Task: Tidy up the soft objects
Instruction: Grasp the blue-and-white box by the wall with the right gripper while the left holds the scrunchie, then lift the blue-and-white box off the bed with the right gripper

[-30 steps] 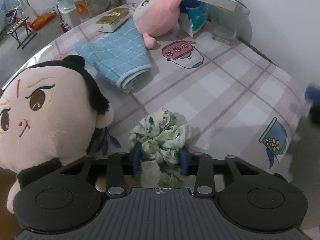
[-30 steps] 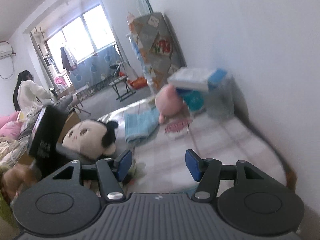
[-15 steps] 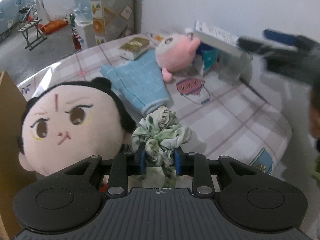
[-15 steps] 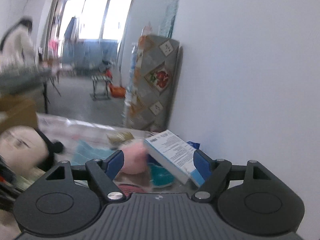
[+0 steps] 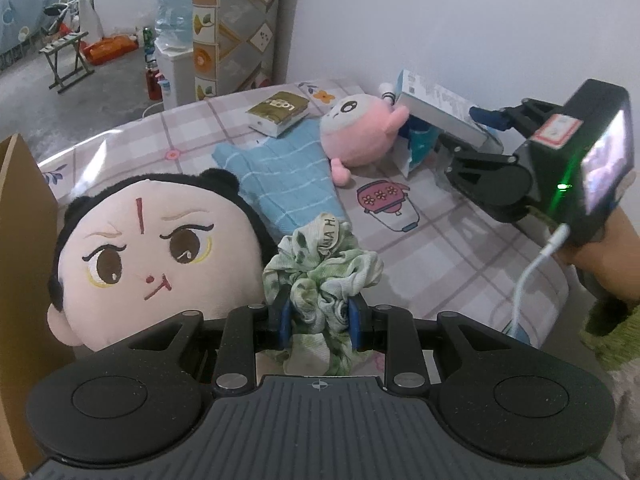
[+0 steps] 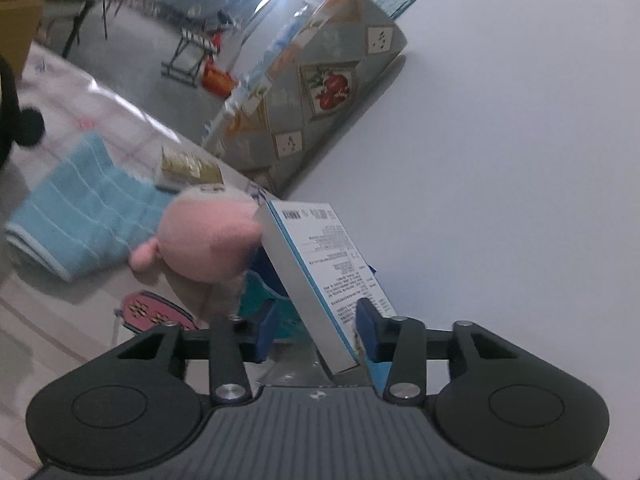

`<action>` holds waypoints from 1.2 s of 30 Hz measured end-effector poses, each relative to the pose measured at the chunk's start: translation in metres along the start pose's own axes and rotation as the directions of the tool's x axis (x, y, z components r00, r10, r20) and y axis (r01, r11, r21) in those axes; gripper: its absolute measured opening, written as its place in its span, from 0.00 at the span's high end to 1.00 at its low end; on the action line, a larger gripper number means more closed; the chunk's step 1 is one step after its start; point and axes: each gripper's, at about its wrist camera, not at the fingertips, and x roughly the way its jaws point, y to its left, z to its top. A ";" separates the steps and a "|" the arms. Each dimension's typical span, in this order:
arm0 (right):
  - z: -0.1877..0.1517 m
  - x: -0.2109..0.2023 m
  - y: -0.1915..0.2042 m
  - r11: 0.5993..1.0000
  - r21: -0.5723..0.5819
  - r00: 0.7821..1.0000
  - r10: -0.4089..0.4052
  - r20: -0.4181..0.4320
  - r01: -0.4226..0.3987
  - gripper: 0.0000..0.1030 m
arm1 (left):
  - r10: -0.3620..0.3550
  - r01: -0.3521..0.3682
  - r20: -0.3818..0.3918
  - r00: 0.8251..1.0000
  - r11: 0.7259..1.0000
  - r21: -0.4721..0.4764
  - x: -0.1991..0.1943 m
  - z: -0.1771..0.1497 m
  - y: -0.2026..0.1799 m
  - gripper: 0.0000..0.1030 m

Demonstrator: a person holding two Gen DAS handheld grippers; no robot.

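Observation:
My left gripper [image 5: 319, 322] is shut on a green-and-white fabric scrunchie [image 5: 320, 268] and holds it above the table. A big-headed doll plush [image 5: 148, 252] lies at its left. A folded blue towel [image 5: 288, 176] and a pink plush [image 5: 358, 134] lie farther back. My right gripper [image 6: 316, 332] is open, tilted, with its jaws on either side of a white-and-blue box [image 6: 320, 276] near the wall; it also shows in the left wrist view [image 5: 480, 132]. The pink plush [image 6: 208, 240] and the towel [image 6: 80, 208] lie to its left.
The table has a checked cloth [image 5: 440, 248]. A small olive-and-white box [image 5: 280, 112] lies behind the towel. A brown cardboard panel [image 5: 20, 240] stands at the far left. A patterned folding screen [image 6: 320, 92] leans on the white wall behind the table.
My right gripper has swung toward the wall, tilted, and come round the white-and-blue box. My left gripper has lifted and pulled back a little with the scrunchie in it.

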 end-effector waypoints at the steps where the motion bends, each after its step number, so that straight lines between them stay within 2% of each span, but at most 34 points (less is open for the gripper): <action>1: 0.000 0.002 0.000 1.000 -0.019 1.000 -0.018 -0.002 0.018 0.46 | 0.000 0.000 0.001 1.000 1.000 0.000 0.000 0.000 0.000 0.75; 4: 0.000 0.006 0.002 0.997 -0.056 0.998 -0.062 -0.007 0.061 0.56 | -0.003 0.003 0.003 1.000 1.000 -0.004 0.000 0.000 0.000 0.75; 5: 0.001 0.004 0.002 0.996 -0.057 0.997 -0.075 -0.005 0.075 0.67 | -0.005 0.005 0.004 1.000 1.000 -0.006 0.000 0.000 0.001 0.75; 10: 0.006 -0.008 -0.004 0.989 -0.047 0.990 -0.141 0.026 0.142 0.70 | -0.002 0.002 0.010 1.000 1.000 -0.012 -0.003 -0.001 0.003 0.75; 13: 0.007 -0.011 -0.005 0.989 -0.062 0.991 -0.132 0.024 0.133 0.70 | -0.004 0.005 0.013 1.000 1.000 -0.012 -0.007 -0.002 0.002 0.75; 17: 0.007 -0.012 0.001 0.985 -0.091 0.989 -0.144 0.019 0.145 0.64 | -0.010 0.010 0.014 1.000 1.000 -0.011 -0.010 -0.003 0.002 0.75; 20: 0.004 -0.005 0.008 0.981 -0.127 0.989 -0.146 0.013 0.146 0.36 | -0.010 0.010 0.014 1.000 1.000 -0.015 -0.012 -0.004 0.003 0.75; 21: 0.003 -0.002 0.011 0.978 -0.143 0.989 -0.148 0.013 0.148 0.30 | -0.011 0.011 0.015 1.000 1.000 -0.017 -0.012 -0.003 0.004 0.75; 32: -0.005 0.038 0.033 0.946 -0.278 0.984 -0.179 -0.021 0.166 0.29 | -0.015 0.015 0.007 1.000 1.000 -0.022 -0.008 -0.002 0.006 0.75; 36: -0.002 0.030 0.028 0.960 -0.241 0.987 -0.156 -0.027 0.145 0.29 | -0.016 0.017 0.002 1.000 1.000 -0.020 -0.007 -0.002 0.007 0.75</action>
